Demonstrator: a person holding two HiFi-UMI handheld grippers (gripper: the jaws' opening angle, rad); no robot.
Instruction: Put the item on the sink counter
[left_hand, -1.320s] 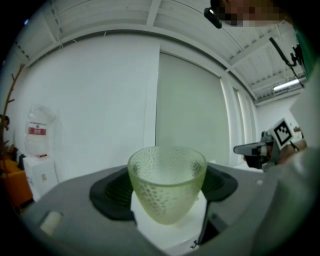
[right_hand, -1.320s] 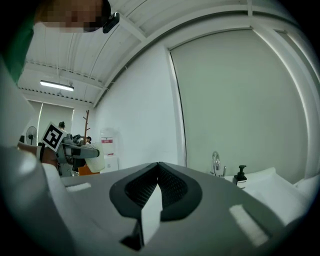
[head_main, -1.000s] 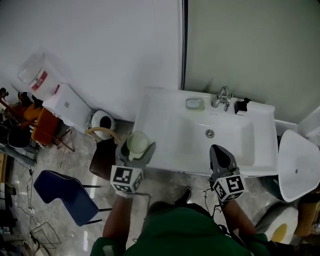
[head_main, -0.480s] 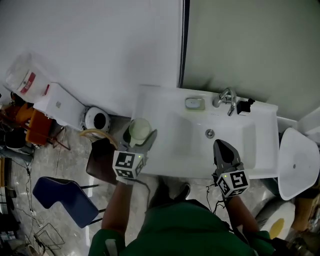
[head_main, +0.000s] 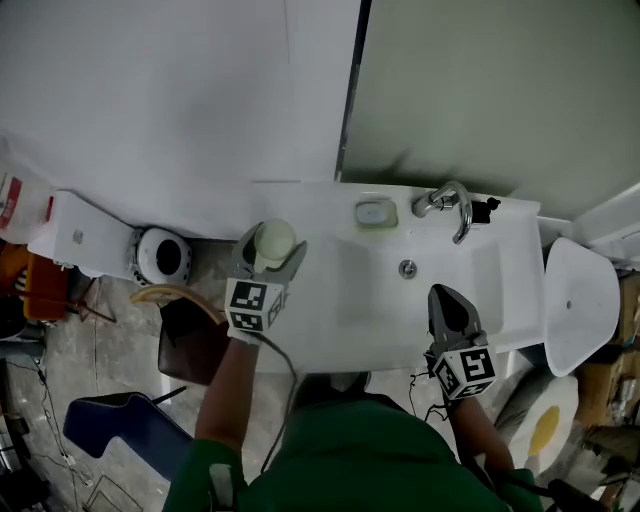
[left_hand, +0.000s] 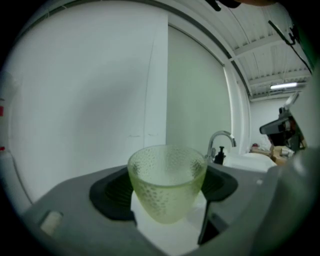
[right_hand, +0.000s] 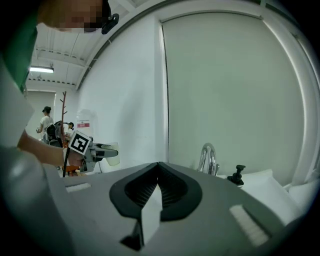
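Carry step in hand: green cup (left_hand: 167, 182) is clamped upright betw. the wide-set jaws of the left gripper (head_main: 274, 245), at the left end of the table (head_main: 322, 222), beside the basin. Contact w/ the table cannot be told. Right gripper (head_main: 447, 298): jaws closed together, empty. Next, prob.: cup to be lowered level onto flat table, then released.

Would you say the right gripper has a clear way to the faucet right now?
Probably yes: the right gripper, shut and empty, hovers over the sink basin's front, and nothing stands between it and the faucet.
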